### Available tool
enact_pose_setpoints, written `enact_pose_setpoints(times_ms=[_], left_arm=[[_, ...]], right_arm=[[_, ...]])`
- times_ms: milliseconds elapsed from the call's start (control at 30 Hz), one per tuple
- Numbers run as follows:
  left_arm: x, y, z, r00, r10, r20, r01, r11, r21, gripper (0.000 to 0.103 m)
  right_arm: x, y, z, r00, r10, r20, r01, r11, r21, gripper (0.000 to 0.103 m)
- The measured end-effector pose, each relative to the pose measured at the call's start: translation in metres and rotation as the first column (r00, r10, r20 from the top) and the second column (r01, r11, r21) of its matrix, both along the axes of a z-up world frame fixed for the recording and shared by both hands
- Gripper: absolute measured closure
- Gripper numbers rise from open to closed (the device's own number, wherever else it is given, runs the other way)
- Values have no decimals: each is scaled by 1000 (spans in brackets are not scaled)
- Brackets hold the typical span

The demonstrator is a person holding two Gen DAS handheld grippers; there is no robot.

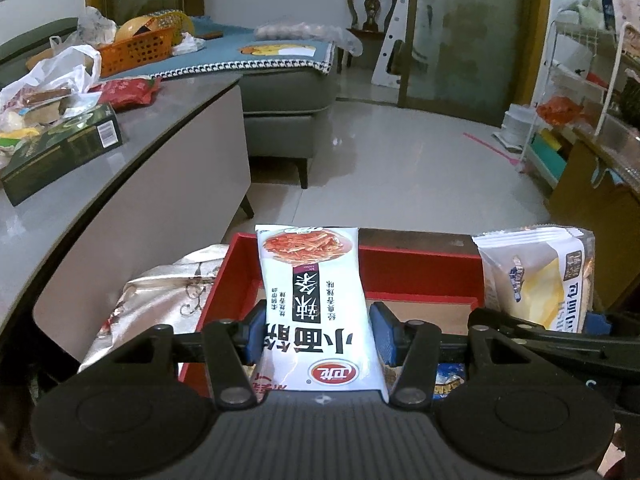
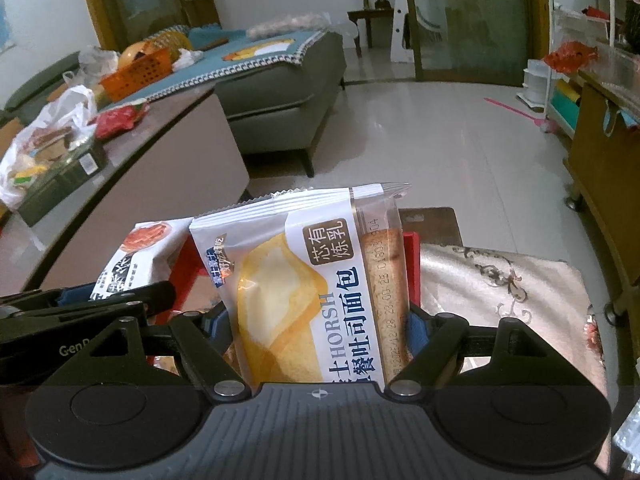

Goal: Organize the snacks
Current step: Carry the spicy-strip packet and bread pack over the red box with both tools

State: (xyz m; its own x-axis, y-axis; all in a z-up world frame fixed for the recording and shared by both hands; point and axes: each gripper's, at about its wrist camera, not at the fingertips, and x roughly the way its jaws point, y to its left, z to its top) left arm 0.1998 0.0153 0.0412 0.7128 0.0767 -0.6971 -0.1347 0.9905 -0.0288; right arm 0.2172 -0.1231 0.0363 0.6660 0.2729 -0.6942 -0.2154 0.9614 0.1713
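Left gripper (image 1: 318,334) pinches a white spicy-strip snack packet (image 1: 314,304) between its blue pads, upright over the red box (image 1: 420,270). Right gripper (image 2: 320,332) clamps a HORSH toast bread packet (image 2: 308,292) just beside it, above the same box. The box sits on a silvery patterned cloth (image 2: 500,292). To the left, a grey countertop (image 1: 168,120) carries a dark green box (image 1: 60,152), a red packet (image 1: 124,92) and plastic bags (image 1: 48,76). Beyond: a grey sofa (image 1: 280,96), glossy tiled floor (image 1: 400,168), an orange basket (image 1: 136,50).

"小面筋" on white snack packet (image 1: 316,304), "HORSH" on bread packet (image 2: 304,292)
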Motion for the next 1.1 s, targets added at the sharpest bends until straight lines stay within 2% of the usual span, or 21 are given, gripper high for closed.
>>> enact_pose_setpoints(times_ms=[567, 1100], left_arm=[[26, -2, -35, 997, 38, -73, -36, 999, 31, 58], [36, 3, -60, 987, 60, -149, -53, 997, 50, 57]], right_arm=[[27, 8, -29, 999, 16, -52, -17, 999, -35, 19], [37, 18, -50, 994, 31, -100, -39, 996, -76, 19]])
